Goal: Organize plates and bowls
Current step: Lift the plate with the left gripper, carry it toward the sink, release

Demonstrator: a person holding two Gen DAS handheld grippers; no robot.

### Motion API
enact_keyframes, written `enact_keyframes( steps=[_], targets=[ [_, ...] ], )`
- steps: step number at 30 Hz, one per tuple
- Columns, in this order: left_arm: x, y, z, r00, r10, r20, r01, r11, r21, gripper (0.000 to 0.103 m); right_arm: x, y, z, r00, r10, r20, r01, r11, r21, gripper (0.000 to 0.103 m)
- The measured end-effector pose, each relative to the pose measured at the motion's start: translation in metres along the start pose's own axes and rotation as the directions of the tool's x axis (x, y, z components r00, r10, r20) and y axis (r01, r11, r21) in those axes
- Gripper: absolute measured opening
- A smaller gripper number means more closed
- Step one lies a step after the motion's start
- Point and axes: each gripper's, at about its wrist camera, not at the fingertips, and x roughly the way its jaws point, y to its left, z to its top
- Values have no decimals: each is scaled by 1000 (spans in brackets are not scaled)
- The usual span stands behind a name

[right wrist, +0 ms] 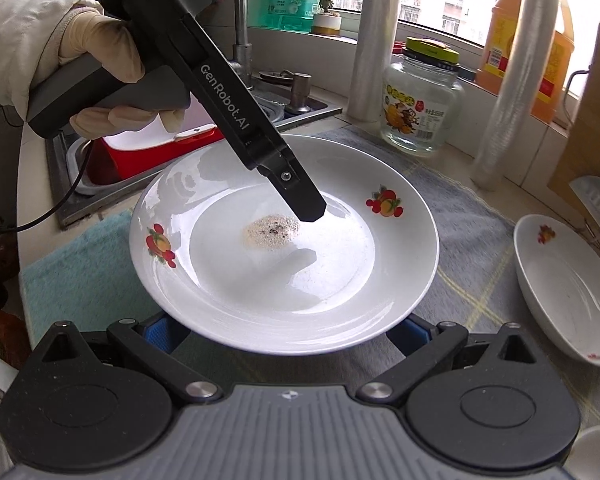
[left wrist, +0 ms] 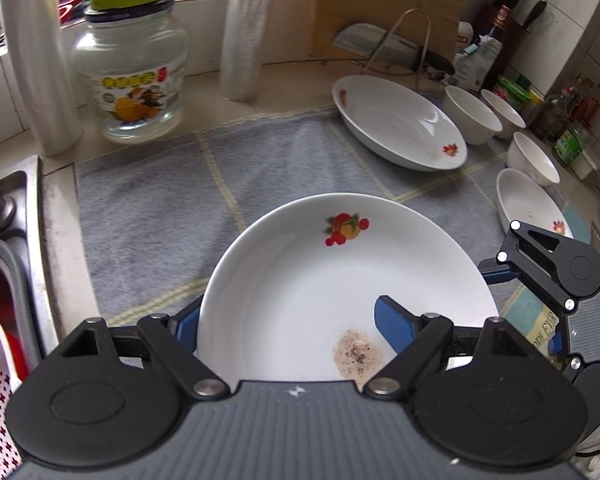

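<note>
A white fruit-print plate (left wrist: 340, 280) with a brown stain is held above the grey mat; it also shows in the right wrist view (right wrist: 284, 248). My left gripper (left wrist: 288, 320) is shut on the plate's near rim, one blue finger (left wrist: 394, 322) inside the plate and one under it. In the right wrist view the left gripper's finger (right wrist: 300, 196) reaches over the plate. My right gripper (right wrist: 284, 332) is open, its blue fingers below the plate's near edge. A second plate (left wrist: 400, 122) lies at the back right, also seen from the right wrist (right wrist: 568, 288). Three white bowls (left wrist: 470, 114) and a third plate (left wrist: 528, 204) stand at right.
A glass jar (left wrist: 130, 76) and rolls of film (left wrist: 248, 28) stand at the back. A sink (left wrist: 4, 248) with a red basket is on the left. A cleaver on a rack (left wrist: 384, 46), a cutting board and bottles (left wrist: 500, 28) stand at the back right.
</note>
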Motion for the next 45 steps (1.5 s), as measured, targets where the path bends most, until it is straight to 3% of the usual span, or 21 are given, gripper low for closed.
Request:
enact_keyframes(
  steps=[24,27,36,45],
  targets=[
    [18,31,-1,1000,8,25,-7,1000,-30,85,28,-1,8,998,-29,-54,29,1000,10,103],
    [13,29,-6,997,35,67,-34,999,-14,87,27,3,9,997,-40,-61,38,999,-20,103],
    [-27,-2,-21,965,138,222,-158,985,74,95,0,-7,2,997,-36,-72,42,996,82,103],
    [-56,-48,-37,939,120,321,-149,987,67,98,-39,-9,-4,991,-118,-64,127,979,159,103]
  ],
)
